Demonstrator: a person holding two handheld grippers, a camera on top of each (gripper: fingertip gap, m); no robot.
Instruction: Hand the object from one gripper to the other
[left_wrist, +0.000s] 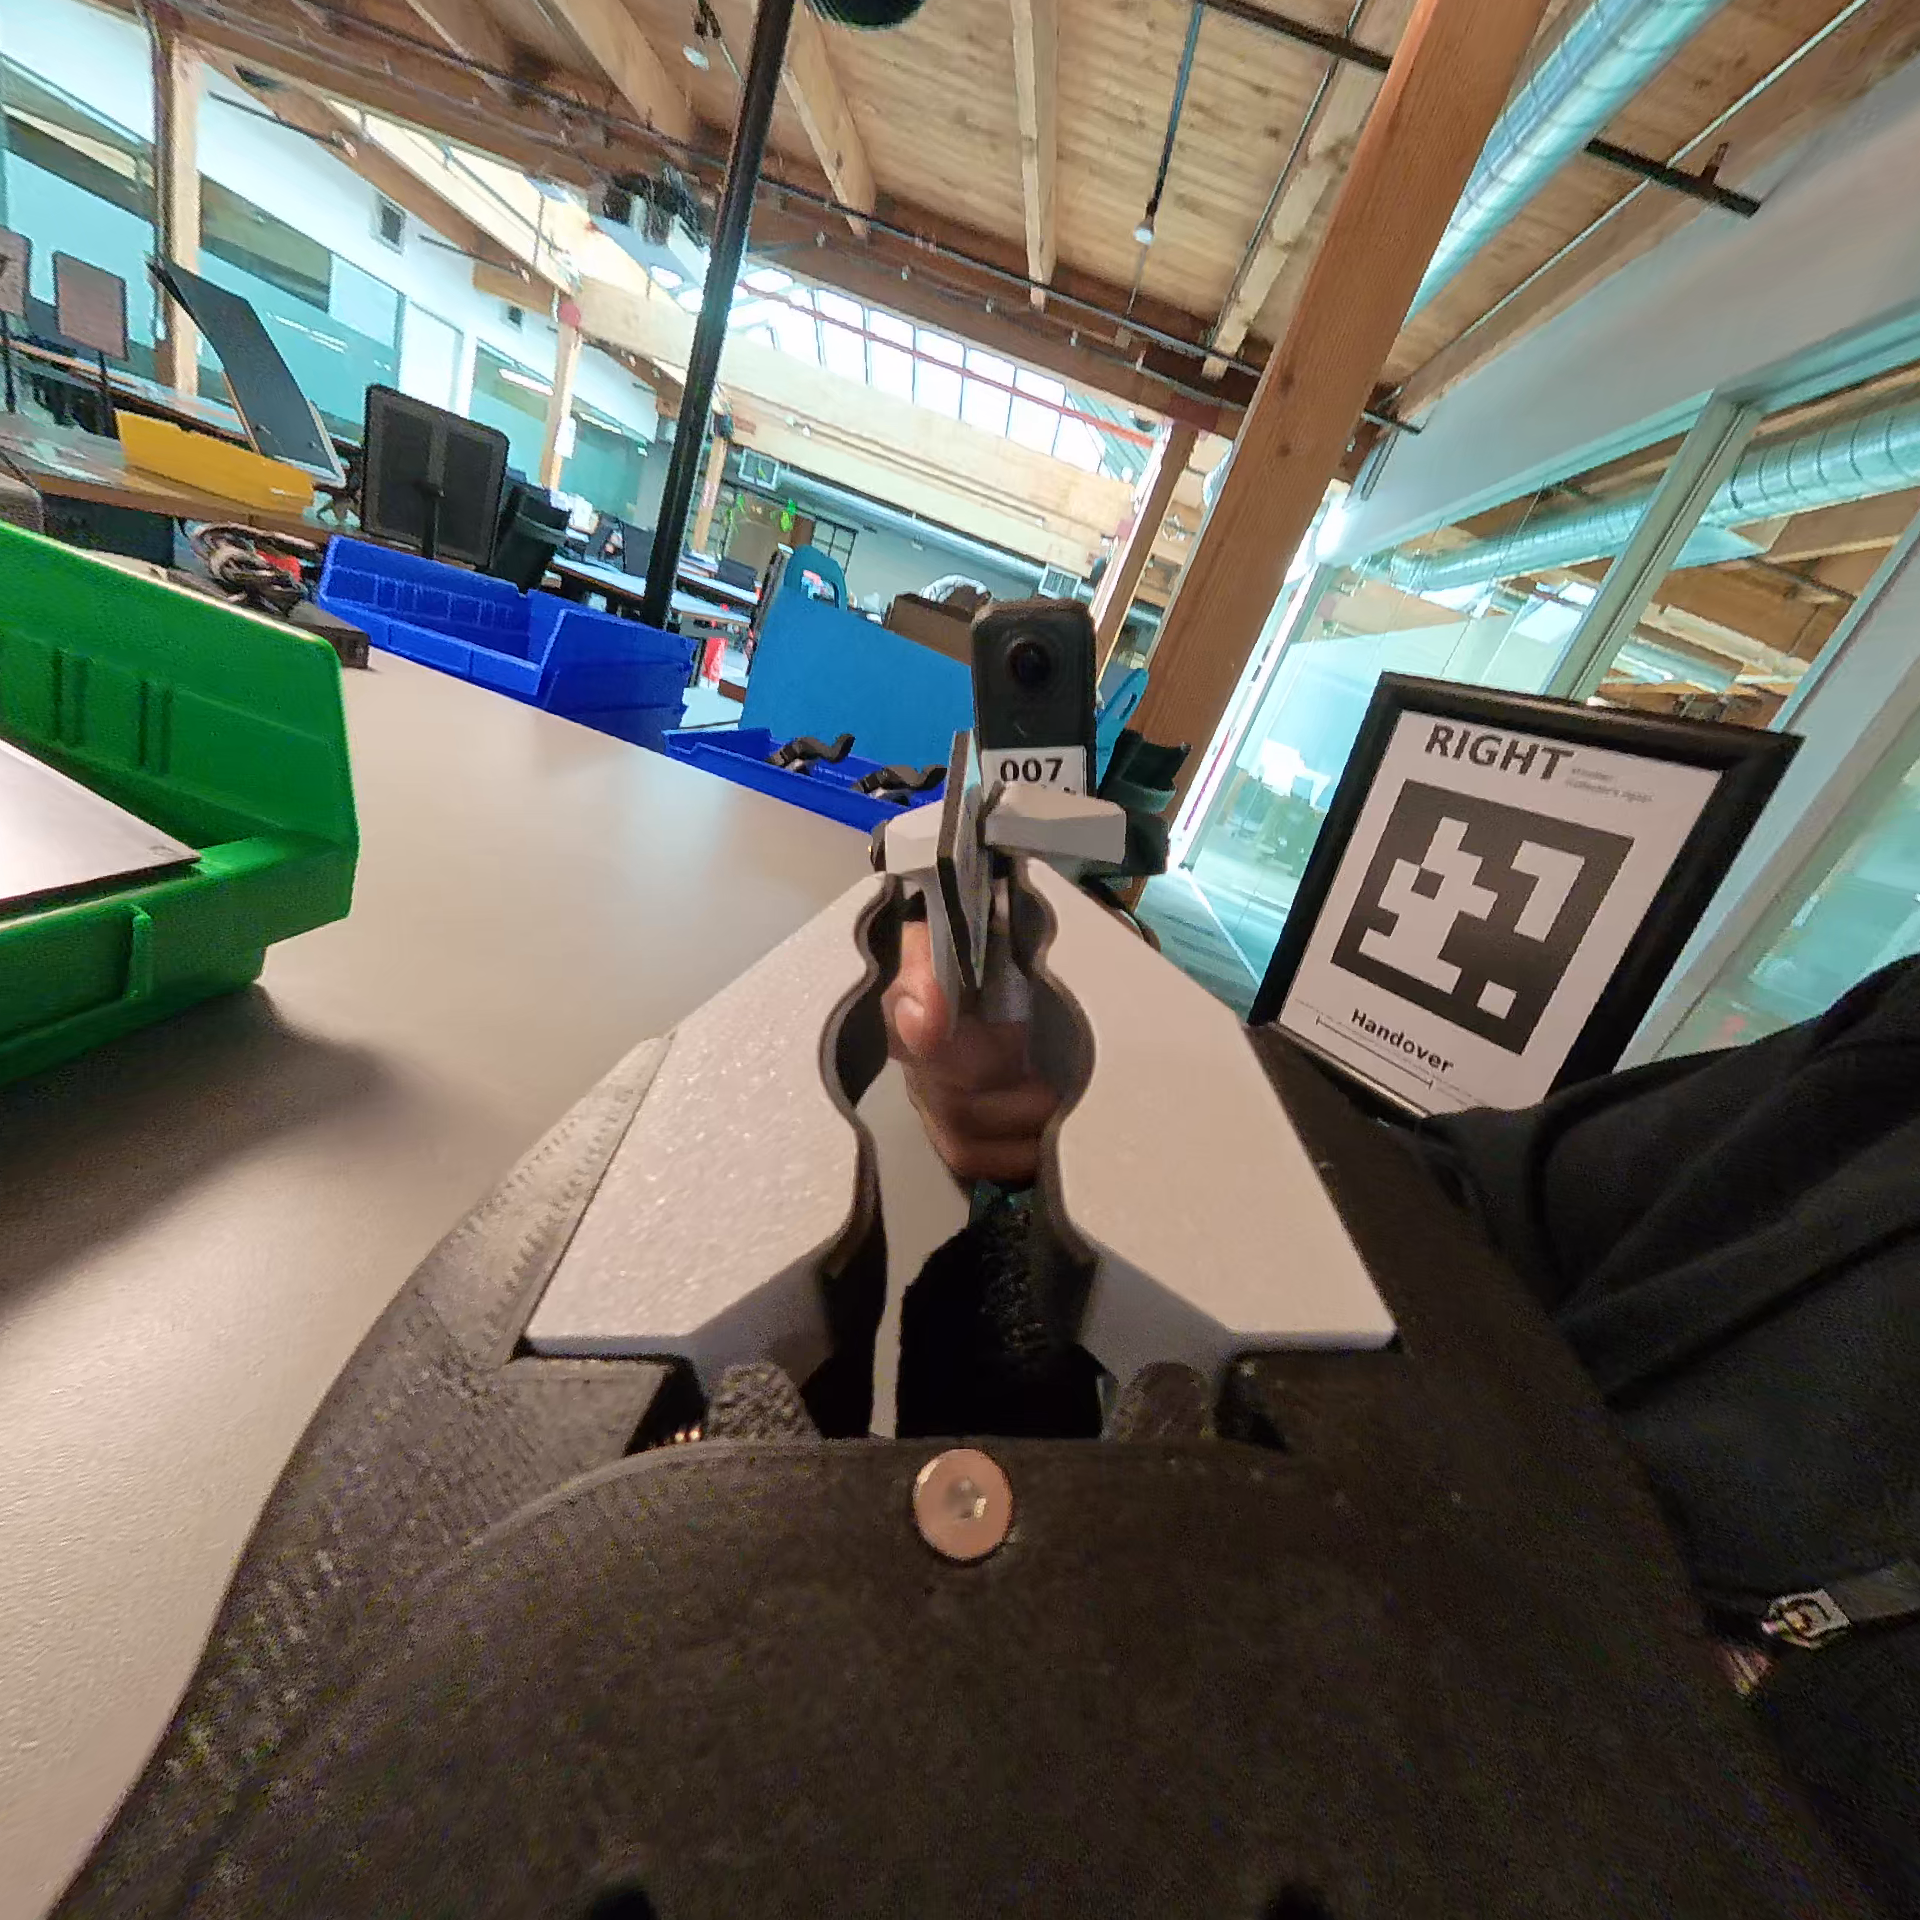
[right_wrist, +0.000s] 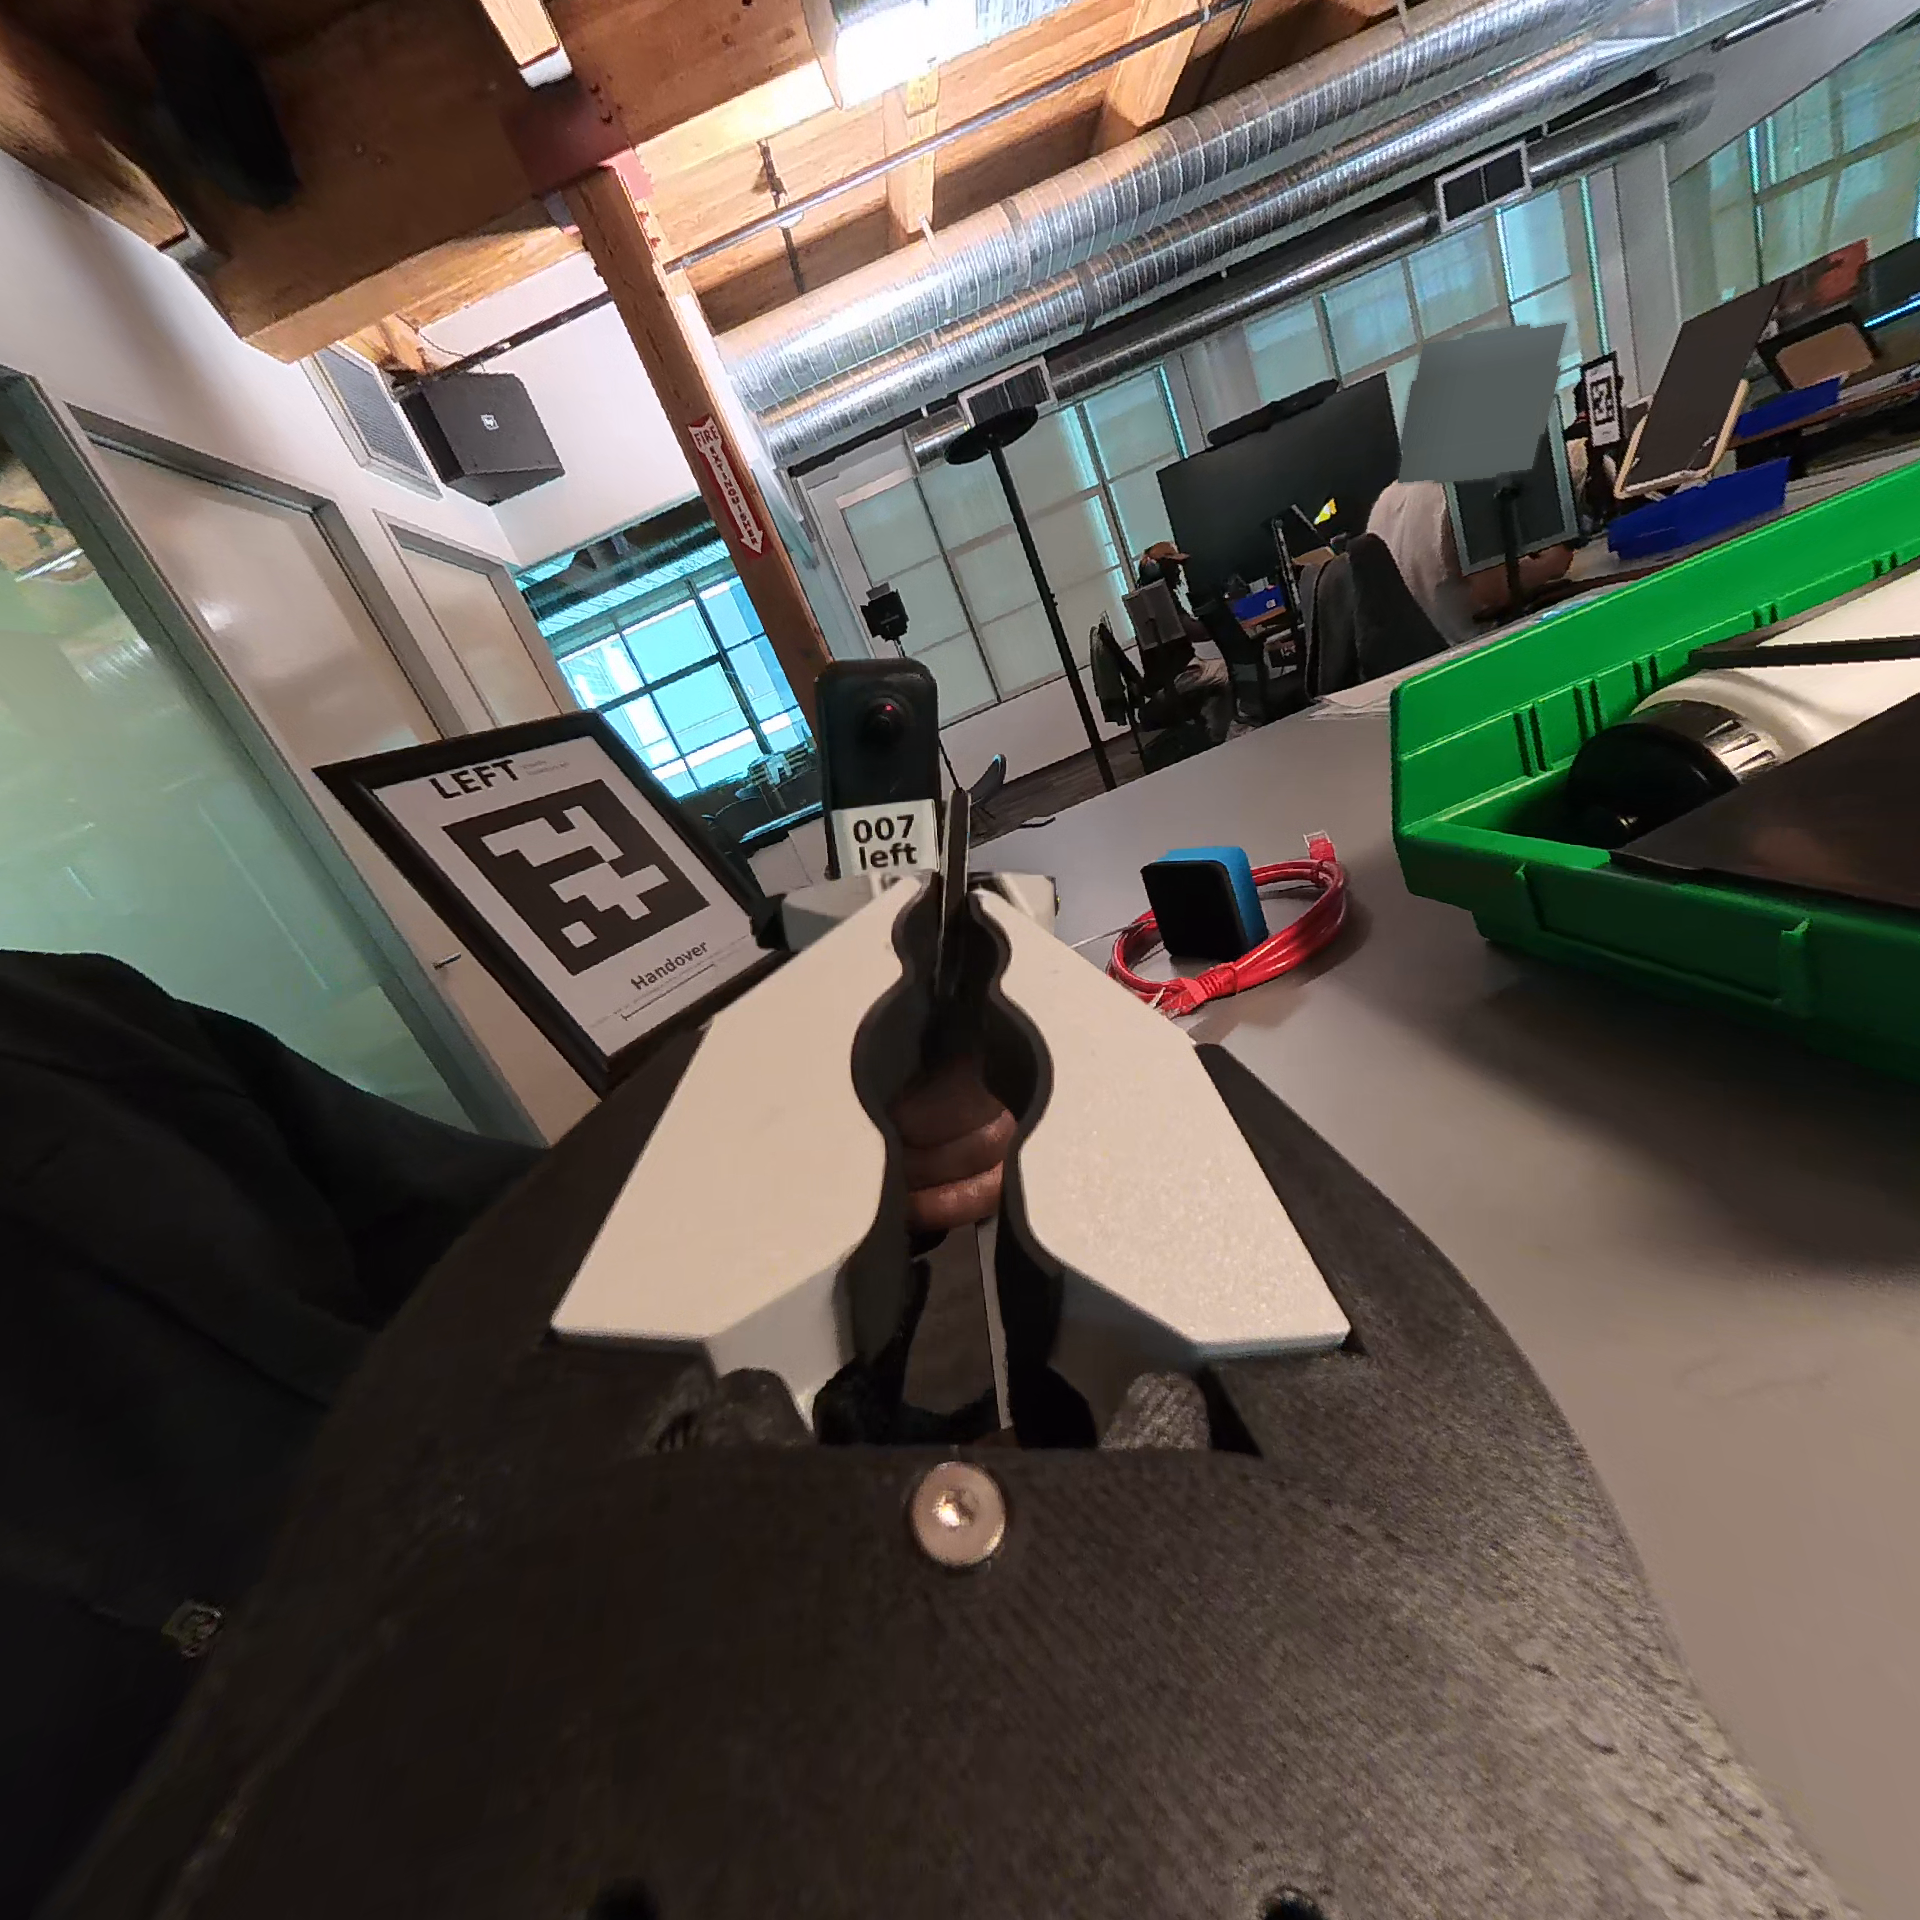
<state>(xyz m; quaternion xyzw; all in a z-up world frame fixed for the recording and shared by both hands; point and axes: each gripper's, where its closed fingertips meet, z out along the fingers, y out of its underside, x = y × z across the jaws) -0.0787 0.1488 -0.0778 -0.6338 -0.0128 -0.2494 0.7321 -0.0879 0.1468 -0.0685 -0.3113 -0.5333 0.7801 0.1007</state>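
Observation:
A thin flat dark plate (left_wrist: 961, 883) stands upright between the two grippers, which face each other, and I see it edge-on. My right gripper (right_wrist: 951, 914) is shut on the plate (right_wrist: 956, 852). In the left wrist view, the right gripper's grey fingers (left_wrist: 1055, 831) flank the plate. My left gripper (left_wrist: 966, 914) has its jaws slightly apart around the plate's lower part, with a narrow gap beside it. The left gripper's fingers (right_wrist: 1023, 894) show past the plate in the right wrist view. A hand (left_wrist: 966, 1081) holds the far gripper in each view.
A green bin (left_wrist: 177, 790) (right_wrist: 1662, 894) stands on the grey table (left_wrist: 520, 935). Blue bins (left_wrist: 499, 634) sit farther back. A blue-and-black block (right_wrist: 1205, 899) rests on a coiled red cable (right_wrist: 1309, 925). Framed marker signs (left_wrist: 1496, 894) (right_wrist: 561, 883) stand at the table edge. People sit at distant desks. The grippers are tip to tip, or close to it.

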